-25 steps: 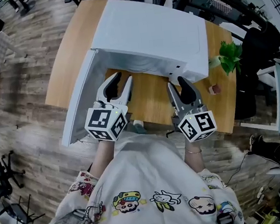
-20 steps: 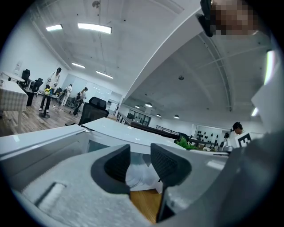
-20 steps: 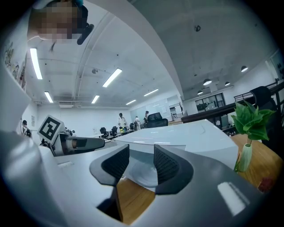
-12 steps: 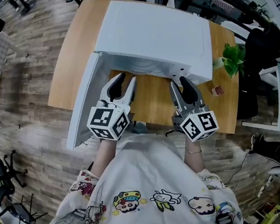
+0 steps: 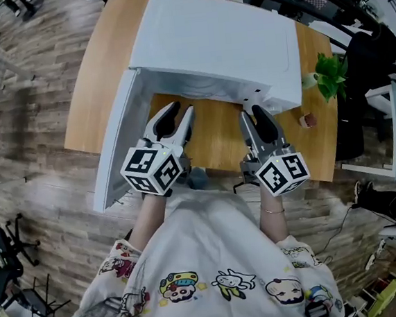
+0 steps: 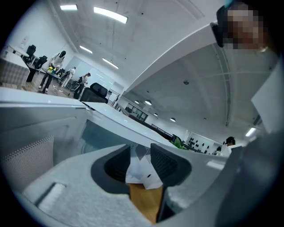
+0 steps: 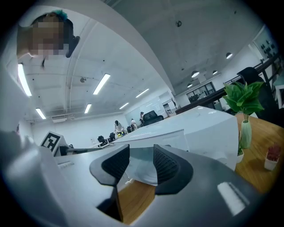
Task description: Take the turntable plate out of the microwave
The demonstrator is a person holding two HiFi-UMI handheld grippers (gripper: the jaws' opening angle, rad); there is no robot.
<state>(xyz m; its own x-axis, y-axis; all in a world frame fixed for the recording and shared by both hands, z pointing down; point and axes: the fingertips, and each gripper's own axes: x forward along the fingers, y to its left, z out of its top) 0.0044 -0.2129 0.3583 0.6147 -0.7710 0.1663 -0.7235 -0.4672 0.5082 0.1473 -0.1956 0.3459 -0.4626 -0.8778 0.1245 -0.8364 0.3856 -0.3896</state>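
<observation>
L gripper & R gripper both part open, holding nothing, near white microwave, door open.

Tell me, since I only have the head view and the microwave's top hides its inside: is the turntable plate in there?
Observer: Yes. The right gripper view shows the turntable plate lying inside the microwave, beyond the jaws.
Operator: Is the right gripper on it?
Observer: No. The right gripper has its jaws apart with nothing between them, and it sits short of the plate, over the table.
Operator: And the left one?
Observer: The left gripper is open and empty too, pointing at the microwave.
</observation>
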